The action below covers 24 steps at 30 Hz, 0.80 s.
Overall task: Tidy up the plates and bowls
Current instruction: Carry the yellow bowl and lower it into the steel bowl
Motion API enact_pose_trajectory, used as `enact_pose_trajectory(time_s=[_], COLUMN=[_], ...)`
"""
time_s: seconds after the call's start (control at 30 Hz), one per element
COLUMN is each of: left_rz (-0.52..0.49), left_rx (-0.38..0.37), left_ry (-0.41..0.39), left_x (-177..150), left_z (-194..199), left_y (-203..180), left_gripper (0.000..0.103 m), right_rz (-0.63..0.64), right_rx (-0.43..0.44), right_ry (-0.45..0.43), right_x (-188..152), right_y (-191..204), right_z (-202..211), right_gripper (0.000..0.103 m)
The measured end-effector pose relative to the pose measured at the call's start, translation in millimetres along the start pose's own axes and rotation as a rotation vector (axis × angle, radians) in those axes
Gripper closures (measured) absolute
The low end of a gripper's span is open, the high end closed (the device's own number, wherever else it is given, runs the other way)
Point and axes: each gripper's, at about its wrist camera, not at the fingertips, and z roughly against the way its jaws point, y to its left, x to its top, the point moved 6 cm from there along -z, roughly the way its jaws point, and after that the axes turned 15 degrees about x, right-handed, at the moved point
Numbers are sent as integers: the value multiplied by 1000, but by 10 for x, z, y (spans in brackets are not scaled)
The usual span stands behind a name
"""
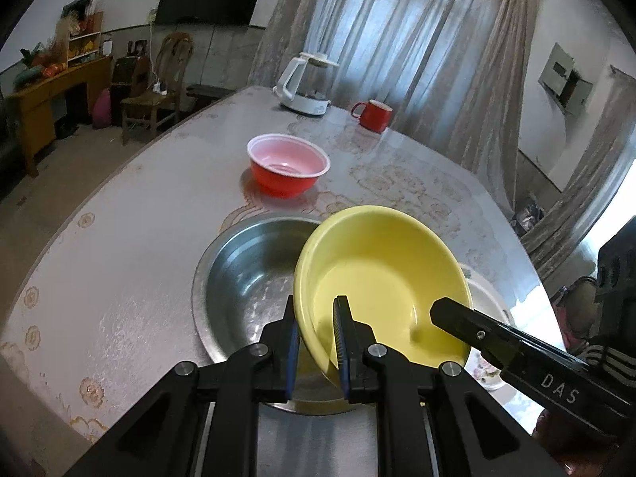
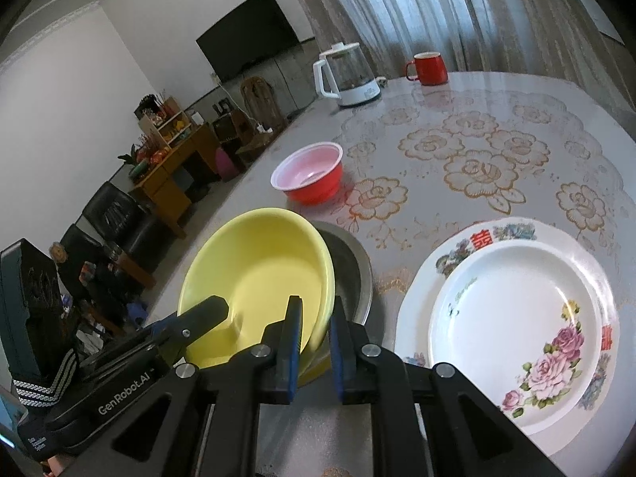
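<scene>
**Both grippers clamped on the yellow bowl above the steel bowl**

Left gripper [image 1: 318,314] is seen pinching the near-left rim of the glossy yellow plastic bowl [image 1: 381,274], one blue-padded finger inside the wall and one outside. Right gripper [image 2: 315,316] is pressed onto the opposite side of the same rim in the same manner, so the bowl is held from two sides. In the left wrist view the right gripper's black finger is seen reaching into the bowl from the right.

The yellow bowl is carried tilted, partly over and just above the wide stainless steel bowl [image 1: 242,282], which rests on the round table with a floral plastic cover [image 2: 497,151]. Whether the yellow bowl's underside already touches the steel is not shown.

Nesting appears to be the step in hand. It would be done well if the yellow bowl is levelled first, centred over the steel bowl, and lowered evenly by both hands; both grips are best released only once the base is felt to be seated, otherwise the bowl may tip or skid on the smooth metal.

Further out, two stacked white flowered plates [image 2: 512,318] lie to the right, and a red disposable bowl with a white rim [image 1: 288,165] stands beyond, still to be gathered. A white kettle [image 1: 304,85] and a red mug [image 1: 373,115] are set at the far edge.
</scene>
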Motion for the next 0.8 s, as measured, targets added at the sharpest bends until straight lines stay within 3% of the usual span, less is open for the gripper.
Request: enact_pose_trajectory(time_s=[0.37,0.8], left_rz=[14,-4], left_rx=[41,84], left_ry=[47,47], left_x=[-87,-78], left_z=[-227,-368], left_y=[128,154], left_gripper=[87,87], right_rz=[-35,-23], right_rx=[-9,-53], right_ry=[73,128], right_x=[-95,-128], right_y=[-85,-120], right_z=[-325,-514], right_gripper=[89,89])
